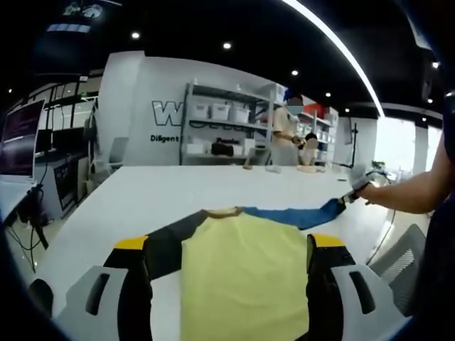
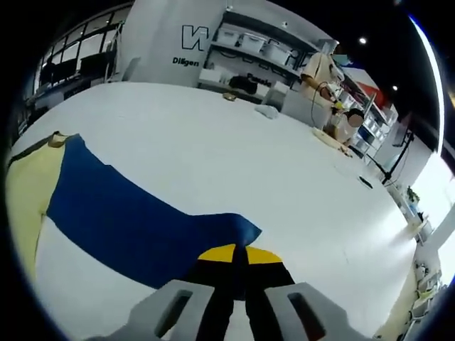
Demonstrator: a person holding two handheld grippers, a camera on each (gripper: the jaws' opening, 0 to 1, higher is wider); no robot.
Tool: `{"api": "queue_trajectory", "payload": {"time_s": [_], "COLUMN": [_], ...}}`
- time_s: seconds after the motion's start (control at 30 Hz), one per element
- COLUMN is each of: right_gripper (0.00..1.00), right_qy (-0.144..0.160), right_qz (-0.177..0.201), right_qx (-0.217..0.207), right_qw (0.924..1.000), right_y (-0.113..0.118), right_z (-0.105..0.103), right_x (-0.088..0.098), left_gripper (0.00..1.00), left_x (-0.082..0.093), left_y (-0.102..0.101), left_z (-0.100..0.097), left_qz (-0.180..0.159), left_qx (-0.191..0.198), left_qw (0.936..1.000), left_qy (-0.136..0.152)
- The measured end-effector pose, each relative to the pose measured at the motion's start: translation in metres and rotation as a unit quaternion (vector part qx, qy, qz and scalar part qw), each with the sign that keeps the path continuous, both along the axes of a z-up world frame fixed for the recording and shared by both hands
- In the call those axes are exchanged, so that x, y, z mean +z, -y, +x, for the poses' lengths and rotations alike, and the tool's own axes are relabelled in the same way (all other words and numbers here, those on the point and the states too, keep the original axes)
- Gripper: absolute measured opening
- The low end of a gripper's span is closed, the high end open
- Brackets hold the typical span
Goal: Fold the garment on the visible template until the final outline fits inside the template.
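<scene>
We are stretching the sleeve [image 2: 135, 220] sideways, right gripper [image 2: 238, 257] pinching its cuff, left gripper [image 1: 238, 245] wide open over the shirt [image 1: 242, 284]; next, fold it inward.

Large white table [image 1: 213, 188] runs toward a white wall [image 1: 167, 92] with dark lettering. Metal shelving [image 1: 227, 124] against the wall holds white bins. Dark ceiling [image 1: 234, 28] carries recessed spotlights and 1 long light strip [image 1: 338, 46]. Monitor [image 1: 20, 138] at far left; bright window [image 1: 398, 145] at right.
</scene>
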State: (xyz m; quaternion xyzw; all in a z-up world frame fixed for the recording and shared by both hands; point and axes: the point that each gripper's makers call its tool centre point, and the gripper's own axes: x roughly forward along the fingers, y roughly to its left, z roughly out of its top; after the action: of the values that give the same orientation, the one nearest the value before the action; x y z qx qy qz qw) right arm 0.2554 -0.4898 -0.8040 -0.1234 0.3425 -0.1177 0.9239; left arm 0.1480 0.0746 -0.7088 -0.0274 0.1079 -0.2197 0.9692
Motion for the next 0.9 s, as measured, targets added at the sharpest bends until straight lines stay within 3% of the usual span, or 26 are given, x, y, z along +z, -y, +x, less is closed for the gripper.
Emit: {"api": "queue_trajectory", "payload": {"time_s": [0.17, 0.5, 0.9], "right_gripper": [0.00, 0.00, 0.00], "right_qy": [0.013, 0.040, 0.053], "right_qz": [-0.005, -0.013, 0.002], "right_qx": [0.016, 0.082, 0.152], "right_qw": [0.9998, 0.9958, 0.9869], "right_y": [-0.017, -0.081, -0.166], "right_z": [0.009, 0.044, 0.078], "right_x": [0.018, 0.061, 0.080], "left_gripper": [0.86, 0.86, 0.85], "left_x": [0.001, 0.006, 0.010], "left_y": [0.001, 0.001, 0.002], "left_z": [0.000, -0.002, -0.003], "left_qz": [0.000, -0.006, -0.010], "left_qx": [-0.003, -0.002, -0.001], "left_qw": [1.0000, 0.9999, 0.9998], "left_qy": [0.002, 0.009, 0.015]}}
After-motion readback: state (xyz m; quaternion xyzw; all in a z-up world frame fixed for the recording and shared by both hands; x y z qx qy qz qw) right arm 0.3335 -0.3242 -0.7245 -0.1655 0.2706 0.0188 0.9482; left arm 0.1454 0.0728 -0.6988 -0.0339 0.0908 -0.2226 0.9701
